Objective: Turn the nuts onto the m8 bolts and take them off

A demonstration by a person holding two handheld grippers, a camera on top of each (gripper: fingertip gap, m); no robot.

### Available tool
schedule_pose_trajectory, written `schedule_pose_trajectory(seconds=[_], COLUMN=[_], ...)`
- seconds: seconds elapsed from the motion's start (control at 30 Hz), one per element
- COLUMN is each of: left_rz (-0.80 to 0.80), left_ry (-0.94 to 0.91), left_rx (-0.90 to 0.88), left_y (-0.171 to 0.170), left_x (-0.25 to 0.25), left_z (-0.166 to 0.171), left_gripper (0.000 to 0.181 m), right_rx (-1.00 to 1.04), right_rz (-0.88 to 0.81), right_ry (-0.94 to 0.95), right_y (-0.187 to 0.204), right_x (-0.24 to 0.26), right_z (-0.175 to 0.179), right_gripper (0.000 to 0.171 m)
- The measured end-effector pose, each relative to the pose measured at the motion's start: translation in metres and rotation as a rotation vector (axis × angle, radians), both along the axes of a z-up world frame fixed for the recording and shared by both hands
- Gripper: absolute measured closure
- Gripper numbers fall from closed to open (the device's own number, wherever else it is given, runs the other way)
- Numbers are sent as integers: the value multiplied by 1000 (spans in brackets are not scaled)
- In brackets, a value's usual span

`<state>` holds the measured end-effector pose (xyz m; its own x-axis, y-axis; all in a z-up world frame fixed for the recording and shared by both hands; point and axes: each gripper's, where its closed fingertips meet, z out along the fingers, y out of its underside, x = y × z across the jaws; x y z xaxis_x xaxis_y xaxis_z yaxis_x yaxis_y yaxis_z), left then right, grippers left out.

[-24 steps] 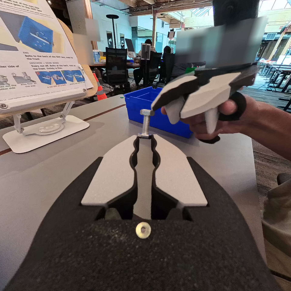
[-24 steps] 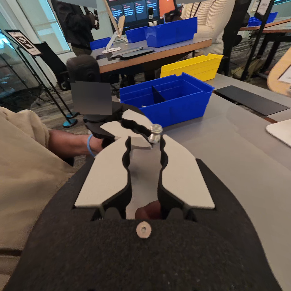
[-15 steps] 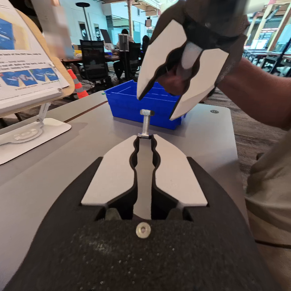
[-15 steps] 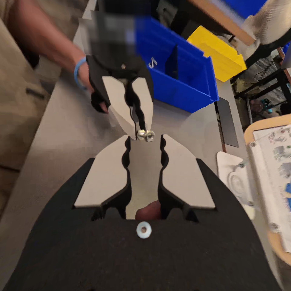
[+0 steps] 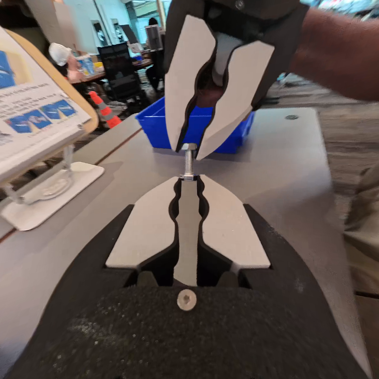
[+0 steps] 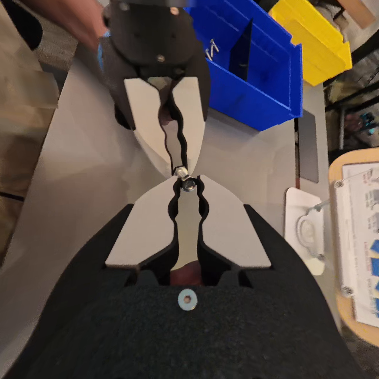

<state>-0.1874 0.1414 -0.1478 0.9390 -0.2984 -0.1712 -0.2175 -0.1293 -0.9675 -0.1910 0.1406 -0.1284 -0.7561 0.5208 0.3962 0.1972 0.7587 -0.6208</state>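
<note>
Watching one silver bolt (image 5: 188,162) stand upright over the grey table (image 5: 276,164), threaded shank bright, hex head on top. My left gripper (image 5: 188,178) is pinched narrow on the hex nut (image 5: 188,177) at the bolt's lower end, white flat-faced fingers with black wavy inner edges closed against it. From above the bolt comes my right gripper (image 5: 187,152), also drawn narrow, its two pointed tips clamped on the bolt's head (image 6: 188,185). Both tools wear grainy black foam-like bodies, one round washer-screw each.

Behind the bolt sits one glossy blue plastic bin (image 6: 256,86) with a dark divider; I count two or three small bolts (image 6: 211,49) lying in its near compartment, too blurred to be sure. Beyond that bin, one yellow bin (image 6: 320,43). To the bolt's left, one instruction card (image 5: 34,114) on a white stand, and farther back one orange cone (image 5: 104,110).
</note>
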Motion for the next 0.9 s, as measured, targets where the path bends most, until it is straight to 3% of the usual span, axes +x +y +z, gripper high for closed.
schedule_pose_trajectory(seconds=[0.2, 0.27, 0.37, 0.53, 0.7, 0.9], left_rz=[267, 305, 269, 142, -161, -313], left_ry=[377, 415, 322, 39, -294, -373], left_rx=[69, 74, 63, 63, -7, -82], left_y=[2, 2, 0, -5, -18, -27], left_x=[-14, -14, -12, -9, 7, 13], left_z=[-2, -3, -5, 2, 6, 6], left_gripper=[167, 167, 167, 167, 167, 167], right_rx=[-196, -271, -289, -206, -6, 40], right_rz=[-178, -230, -232, -137, 161, 250], right_ry=[-136, -181, -179, -52, 260, 205], right_y=[6, 6, 5, 9, -10, -23], right_x=[-6, -7, -4, 4, 22, 28], right_z=[-8, -11, -13, 0, 19, 12], right_gripper=[156, 156, 156, 126, 136, 137])
